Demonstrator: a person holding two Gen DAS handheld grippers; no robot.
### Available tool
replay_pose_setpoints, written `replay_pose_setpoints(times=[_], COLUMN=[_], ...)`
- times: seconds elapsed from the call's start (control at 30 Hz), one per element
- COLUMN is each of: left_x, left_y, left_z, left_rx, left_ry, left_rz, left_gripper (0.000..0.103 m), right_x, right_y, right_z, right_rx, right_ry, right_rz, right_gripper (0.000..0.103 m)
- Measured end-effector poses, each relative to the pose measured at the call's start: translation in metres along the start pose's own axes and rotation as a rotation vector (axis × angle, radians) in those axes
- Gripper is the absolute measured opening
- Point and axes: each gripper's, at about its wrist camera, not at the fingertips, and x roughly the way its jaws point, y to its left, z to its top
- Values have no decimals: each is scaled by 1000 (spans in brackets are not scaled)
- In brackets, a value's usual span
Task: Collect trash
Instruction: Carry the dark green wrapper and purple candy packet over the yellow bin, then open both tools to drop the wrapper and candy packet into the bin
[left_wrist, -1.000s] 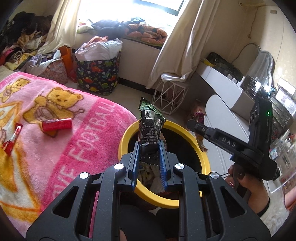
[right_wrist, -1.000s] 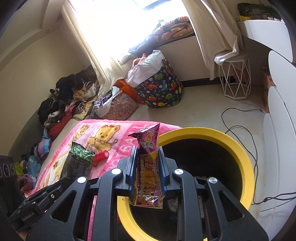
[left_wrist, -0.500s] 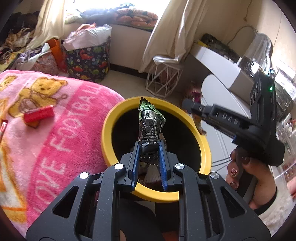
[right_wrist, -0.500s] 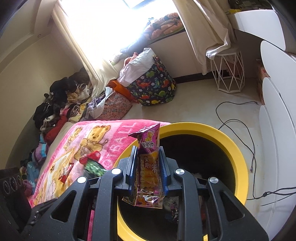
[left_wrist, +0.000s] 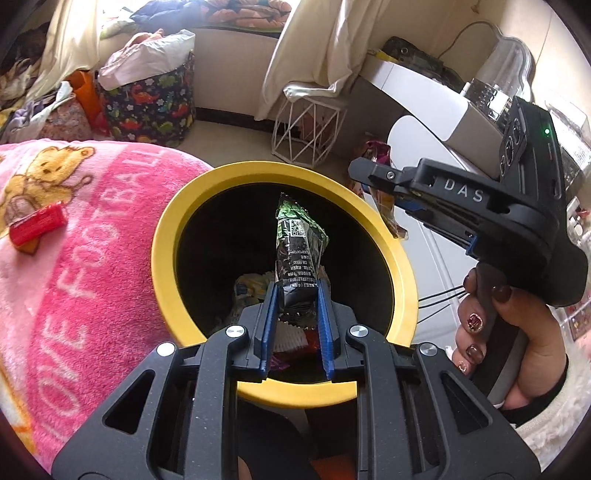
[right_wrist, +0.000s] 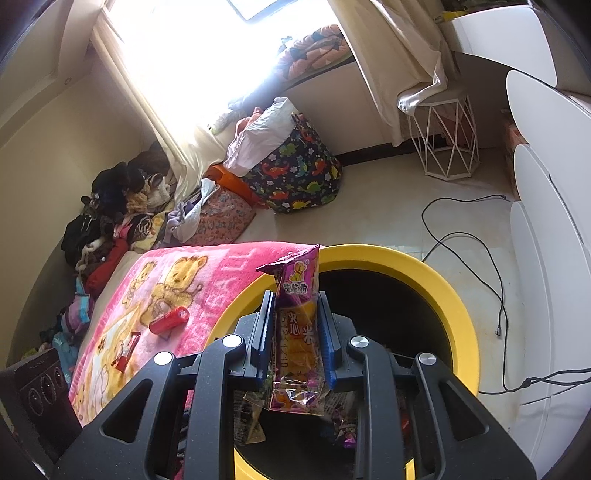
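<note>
Left gripper (left_wrist: 297, 310) pinching the lower end of a dark green snack wrapper (left_wrist: 299, 251), pads pressed flat on both faces. Wrapper standing upright out of the jaws, directly over the open mouth of the yellow-rimmed bin (left_wrist: 162, 236). Right gripper (right_wrist: 297, 325) likewise clamped on a purple snack wrapper (right_wrist: 297, 306) near mid-length, top end standing above the pads, torn bottom end hanging below. Purple wrapper positioned over the near-left part of the bin rim (right_wrist: 454, 306), not fully centred over the opening. Seen from the left wrist view: right gripper body held by a hand (left_wrist: 517, 332) at the right side of the bin.

Handling assessment: both wrappers judged thin foil film, very light, limp, crinkly and slick. No fragility concern. Likely to flutter or cling to a pad on release; drop best made with the wrapper well inside the rim. Flat pinch across the width adequate; grip near an end leaves the rest free to flop.

Bin contents: paper and wrappers visible at the bottom.

Outstanding items on the pink blanket (right_wrist: 221, 273): red cylindrical piece (right_wrist: 170, 319) near the middle, small red wrapper (right_wrist: 125, 350) toward the near-left edge. Both lying flat, well apart from the bin. Cylinder judged firmer, prone to rolling; side grip across the body advised.
</note>
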Motion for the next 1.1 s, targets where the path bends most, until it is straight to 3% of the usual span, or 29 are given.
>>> replay_pose_setpoints(times=[0.07, 0.13, 0.2, 0.27, 0.37, 0.5, 0.63, 1.1], left_x=[2, 3, 1, -3, -12, -28, -43, -102], left_y=[2, 4, 5, 8, 12, 18, 29, 84], left_z=[2, 3, 4, 4, 6, 10, 11, 19], left_rx=[0, -5, -10, -24, -44, -55, -85, -180], left_ry=[-3, -2, -12, -30, -69, -127, -172, -312], left_rz=[6, 11, 24, 33, 49, 102, 143, 275], left_gripper=[16, 24, 42, 68, 91, 92, 92, 92], right_x=[0, 0, -1, -2, -4, -7, -11, -2], right_y=[-2, -4, -6, -7, -6, 0, 12, 82], right_z=[0, 0, -1, -1, -2, -1, -2, -3], right_rx=[1, 11, 17, 21, 29, 13, -18, -217], right_ry=[2, -1, -3, -6, -12, -26, -43, -48], right_rz=[-3, -9, -14, -19, -25, -42, -38, 87], right_gripper=[25, 35, 41, 46, 54, 68, 74, 82])
